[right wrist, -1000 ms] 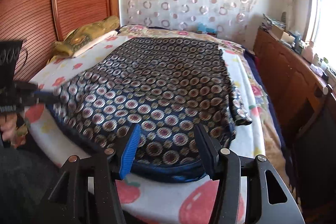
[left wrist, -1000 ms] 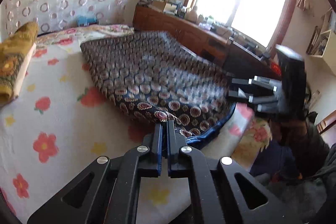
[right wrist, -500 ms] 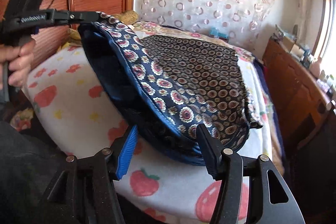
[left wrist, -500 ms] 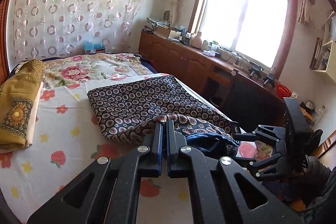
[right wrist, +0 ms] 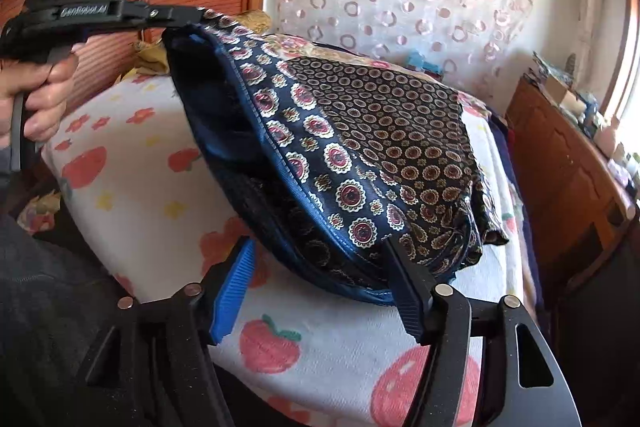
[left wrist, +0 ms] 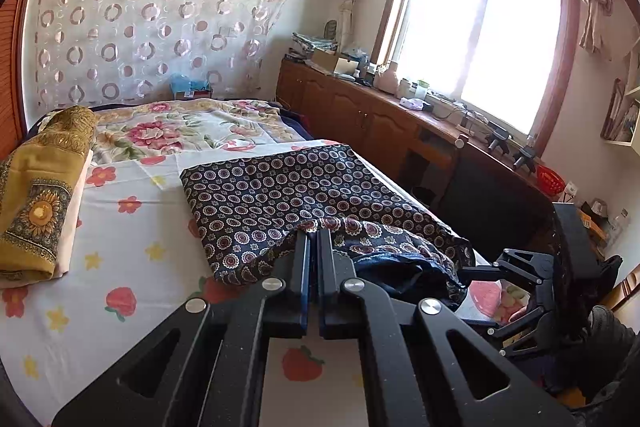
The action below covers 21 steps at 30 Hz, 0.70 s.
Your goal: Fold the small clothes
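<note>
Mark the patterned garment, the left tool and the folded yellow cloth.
patterned garment (left wrist: 280, 187), left wrist view, flat top panel on the bed.
left tool (left wrist: 313, 239), left wrist view, between its shut fingertips on the hem.
folded yellow cloth (left wrist: 44, 187), left wrist view, its top face.

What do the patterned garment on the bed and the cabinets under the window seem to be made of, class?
Garment: probably thin, silky woven cloth with a printed medallion pattern; it drapes limply from the left gripper and shows a stitched blue hem. Cabinets: apparently brown varnished wood, with panelled doors and a slight sheen.
</note>
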Available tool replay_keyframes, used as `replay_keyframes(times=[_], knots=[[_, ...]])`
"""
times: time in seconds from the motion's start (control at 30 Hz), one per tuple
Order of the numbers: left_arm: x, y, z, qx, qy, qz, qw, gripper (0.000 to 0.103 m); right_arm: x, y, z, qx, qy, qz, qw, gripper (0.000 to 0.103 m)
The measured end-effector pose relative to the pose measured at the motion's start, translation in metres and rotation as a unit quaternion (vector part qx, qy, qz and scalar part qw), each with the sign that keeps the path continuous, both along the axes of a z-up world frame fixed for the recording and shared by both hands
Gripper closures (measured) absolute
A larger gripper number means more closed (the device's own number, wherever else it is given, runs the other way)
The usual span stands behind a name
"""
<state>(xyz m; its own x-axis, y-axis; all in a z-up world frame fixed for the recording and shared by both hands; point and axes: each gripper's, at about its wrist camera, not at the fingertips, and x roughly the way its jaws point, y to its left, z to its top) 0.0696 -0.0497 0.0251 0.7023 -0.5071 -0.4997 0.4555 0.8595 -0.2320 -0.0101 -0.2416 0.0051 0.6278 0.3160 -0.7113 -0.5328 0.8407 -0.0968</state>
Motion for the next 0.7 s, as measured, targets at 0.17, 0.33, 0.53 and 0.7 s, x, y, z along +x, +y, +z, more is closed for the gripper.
replay_keyframes(times=[0.17,0.33,0.53,0.7], knots=[[0.001,0.003,-0.002,-0.001,0.004,0.004,1.0000,0.100,0.008,-0.002,-0.005,-0.023,-0.006,-0.019,1.000,0.035],[0.003,0.008,-0.003,-0.003,0.006,0.011,0.9999,0.099,0.026,-0.007,-0.007,-0.043,-0.022,-0.039,0.998,0.035],[0.012,0.013,-0.006,0.000,0.008,0.023,0.9997,0.099,0.055,-0.021,-0.003,-0.036,-0.033,-0.050,0.998,0.062],[0.037,0.017,-0.006,0.018,0.006,0.042,0.9989,0.099,0.104,-0.022,0.015,0.023,-0.023,-0.033,0.999,0.091]])
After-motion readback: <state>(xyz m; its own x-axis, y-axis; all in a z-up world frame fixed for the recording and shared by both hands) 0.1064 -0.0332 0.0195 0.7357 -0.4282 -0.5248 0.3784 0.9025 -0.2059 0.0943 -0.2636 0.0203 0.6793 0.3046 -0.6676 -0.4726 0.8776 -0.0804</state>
